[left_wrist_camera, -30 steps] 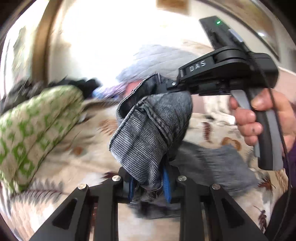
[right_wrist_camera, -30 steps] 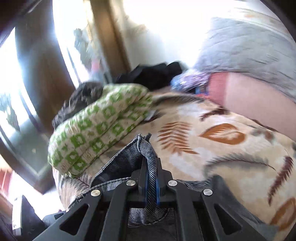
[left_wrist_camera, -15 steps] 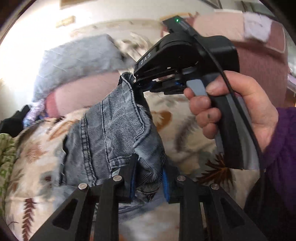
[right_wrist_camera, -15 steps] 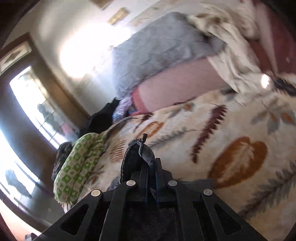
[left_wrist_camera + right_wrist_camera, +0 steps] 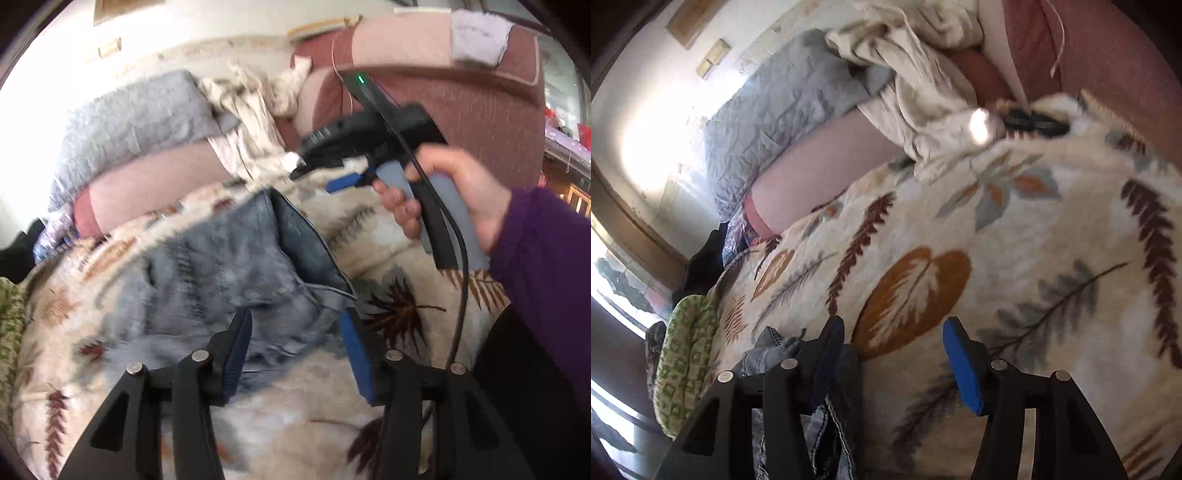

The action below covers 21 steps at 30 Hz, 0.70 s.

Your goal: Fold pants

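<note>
The blue-grey denim pants (image 5: 229, 273) lie bunched on the leaf-patterned blanket (image 5: 388, 251), blurred by motion. My left gripper (image 5: 295, 354) is open, its blue pads apart on either side of the pants' near edge. My right gripper (image 5: 897, 354) is open and empty over the blanket (image 5: 997, 229); a bit of the pants (image 5: 764, 350) lies by its left finger. In the left wrist view the right gripper (image 5: 343, 173) is held by a hand above and beyond the pants, its blue pad showing.
A grey quilted pillow (image 5: 129, 118) and cream cloth (image 5: 255, 110) lie against the pink-and-maroon sofa back (image 5: 480, 103). A green patterned cushion (image 5: 687, 358) sits at the left by a window (image 5: 613, 288). A small black object (image 5: 1034, 123) rests at the blanket's far edge.
Both grippers have opened and let go of the pants, which have dropped onto the blanket. The right gripper has lifted up and away from the cloth.
</note>
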Each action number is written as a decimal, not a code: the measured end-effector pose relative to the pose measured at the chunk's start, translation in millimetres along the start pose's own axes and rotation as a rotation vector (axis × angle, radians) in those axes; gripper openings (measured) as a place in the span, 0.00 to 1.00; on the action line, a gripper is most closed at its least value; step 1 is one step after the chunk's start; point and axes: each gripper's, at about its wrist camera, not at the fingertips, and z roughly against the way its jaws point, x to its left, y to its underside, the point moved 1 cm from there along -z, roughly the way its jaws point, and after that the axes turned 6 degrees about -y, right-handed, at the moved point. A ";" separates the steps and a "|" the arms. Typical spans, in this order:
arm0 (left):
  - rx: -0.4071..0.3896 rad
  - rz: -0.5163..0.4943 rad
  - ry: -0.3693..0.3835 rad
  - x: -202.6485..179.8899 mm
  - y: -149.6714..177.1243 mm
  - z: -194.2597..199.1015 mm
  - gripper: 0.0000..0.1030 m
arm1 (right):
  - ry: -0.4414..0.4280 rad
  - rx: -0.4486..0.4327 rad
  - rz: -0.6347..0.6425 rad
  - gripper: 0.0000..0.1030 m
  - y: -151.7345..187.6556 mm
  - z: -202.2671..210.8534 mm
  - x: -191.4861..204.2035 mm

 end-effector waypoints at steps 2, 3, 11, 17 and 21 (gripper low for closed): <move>-0.017 0.019 -0.053 20.0 -5.1 8.9 0.59 | -0.031 -0.018 0.049 0.58 3.2 6.5 18.3; -0.020 0.043 -0.086 34.2 -7.2 13.3 0.61 | -0.045 -0.022 0.080 0.58 6.8 7.8 30.1; 0.082 0.226 -0.319 123.6 -11.1 -13.3 0.61 | -0.130 0.030 0.317 0.58 52.3 -22.0 125.7; 0.219 0.252 -0.297 128.9 9.7 -64.2 0.61 | 0.001 0.049 0.387 0.58 71.9 -65.5 138.0; 0.249 0.240 -0.266 106.9 29.3 -76.8 0.61 | 0.102 0.104 0.355 0.58 67.4 -94.3 111.1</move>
